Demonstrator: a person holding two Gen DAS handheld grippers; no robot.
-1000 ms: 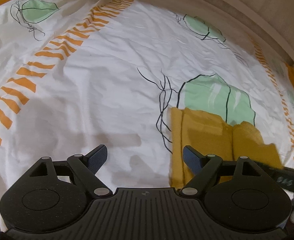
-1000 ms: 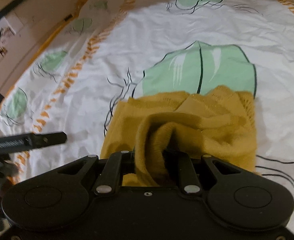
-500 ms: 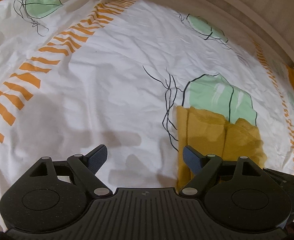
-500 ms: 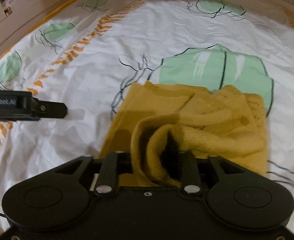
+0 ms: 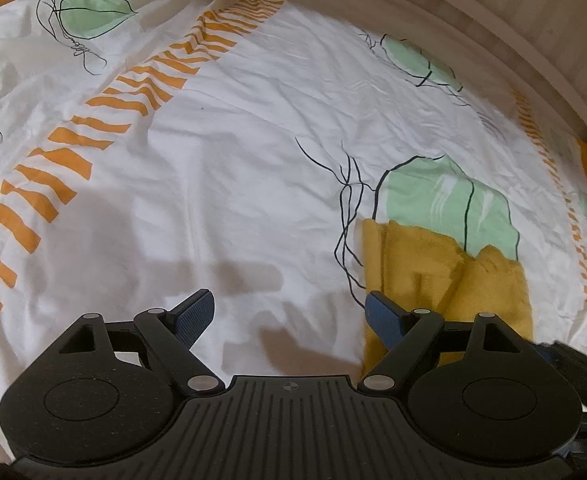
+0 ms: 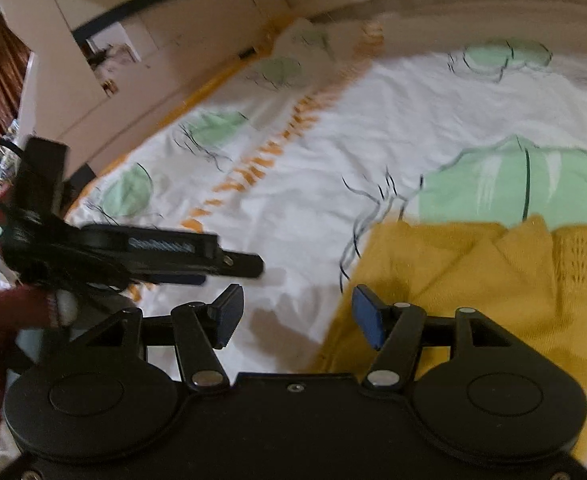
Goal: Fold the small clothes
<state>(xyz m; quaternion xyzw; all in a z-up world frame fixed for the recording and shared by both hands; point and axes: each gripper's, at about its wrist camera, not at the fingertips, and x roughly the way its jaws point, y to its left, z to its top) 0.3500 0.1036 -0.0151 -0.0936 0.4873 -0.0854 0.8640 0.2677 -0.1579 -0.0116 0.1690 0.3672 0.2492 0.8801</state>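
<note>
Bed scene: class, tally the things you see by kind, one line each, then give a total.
Yellow knit garment: 1
Printed bedsheet: 1
Tongs: 2 (left, right)
Total: 4

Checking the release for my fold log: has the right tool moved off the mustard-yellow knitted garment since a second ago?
Yes. The right tool has shifted left off the mustard-yellow knitted garment, judged against the green leaf print; its jaws have just been opening, nothing between them.
</note>
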